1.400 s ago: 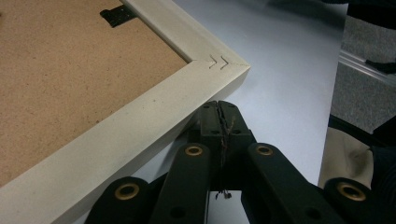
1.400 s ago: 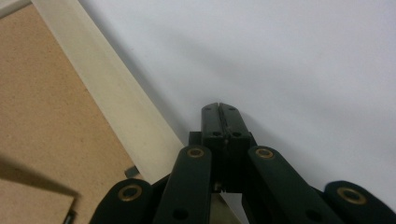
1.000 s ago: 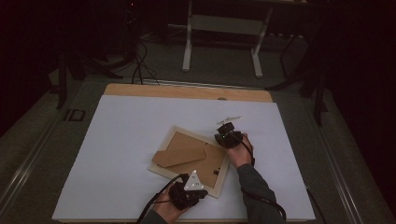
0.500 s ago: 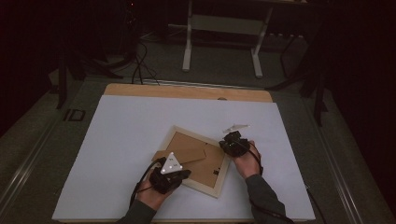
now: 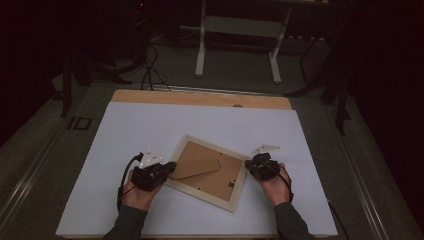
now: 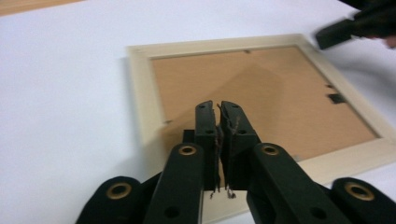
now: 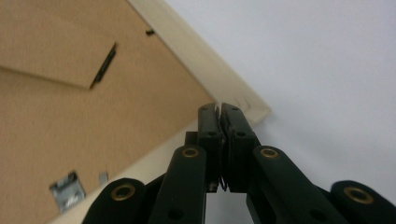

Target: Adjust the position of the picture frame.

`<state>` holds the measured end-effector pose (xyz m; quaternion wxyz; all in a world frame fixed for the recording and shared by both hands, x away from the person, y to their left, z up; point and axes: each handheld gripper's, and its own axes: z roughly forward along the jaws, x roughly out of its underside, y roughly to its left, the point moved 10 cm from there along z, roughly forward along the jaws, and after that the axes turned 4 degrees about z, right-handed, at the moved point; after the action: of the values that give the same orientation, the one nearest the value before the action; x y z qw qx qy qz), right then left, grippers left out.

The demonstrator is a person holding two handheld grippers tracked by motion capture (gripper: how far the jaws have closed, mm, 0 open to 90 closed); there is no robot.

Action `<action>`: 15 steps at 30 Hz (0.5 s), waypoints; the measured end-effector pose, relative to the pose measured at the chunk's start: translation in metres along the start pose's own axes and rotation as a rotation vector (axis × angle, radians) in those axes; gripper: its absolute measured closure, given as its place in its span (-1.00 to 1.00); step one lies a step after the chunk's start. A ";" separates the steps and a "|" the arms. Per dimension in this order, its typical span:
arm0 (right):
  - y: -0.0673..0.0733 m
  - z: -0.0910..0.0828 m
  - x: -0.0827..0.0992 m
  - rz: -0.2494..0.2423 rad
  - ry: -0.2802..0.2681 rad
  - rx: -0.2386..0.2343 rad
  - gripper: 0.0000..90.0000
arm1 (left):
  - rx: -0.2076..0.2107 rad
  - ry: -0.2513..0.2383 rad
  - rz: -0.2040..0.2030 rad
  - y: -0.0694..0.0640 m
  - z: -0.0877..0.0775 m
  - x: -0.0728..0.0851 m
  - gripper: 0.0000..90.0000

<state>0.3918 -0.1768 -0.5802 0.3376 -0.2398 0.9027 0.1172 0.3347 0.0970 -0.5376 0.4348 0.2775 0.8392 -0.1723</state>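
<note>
A pale wooden picture frame with a brown fibreboard back [image 5: 209, 171] is lying face down and skewed on the white sheet covering the table [image 5: 150, 120], near the table's front middle. The left gripper [image 6: 218, 106] is hovering above the frame's left edge, its jaws having just parted slightly, almost together with nothing between them. The right gripper [image 7: 218, 108] is sitting at the frame's right corner, jaws together and empty. A small metal clip [image 7: 68, 190] is sitting on the backing.

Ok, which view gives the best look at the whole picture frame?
The high view: the picture frame lies face down, all four corners visible on the white sheet. The left gripper view shows most of its back at a slant; the right gripper view shows one corner and a metal clip.
</note>
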 end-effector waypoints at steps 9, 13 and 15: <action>0.004 -0.007 0.025 0.015 0.017 0.007 1.00 | -0.052 -0.001 -0.052 0.035 -0.004 0.008 0.93; 0.007 -0.006 0.032 0.023 0.031 0.001 1.00 | -0.064 0.018 -0.055 0.042 0.000 0.013 0.99; 0.011 -0.008 0.037 0.020 0.036 -0.007 1.00 | -0.070 0.033 -0.065 0.048 0.005 0.018 0.99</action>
<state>0.3574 -0.1831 -0.5982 0.3195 -0.2339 0.9105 0.1193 0.3595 0.1377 -0.5572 0.4245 0.2375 0.8603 -0.1525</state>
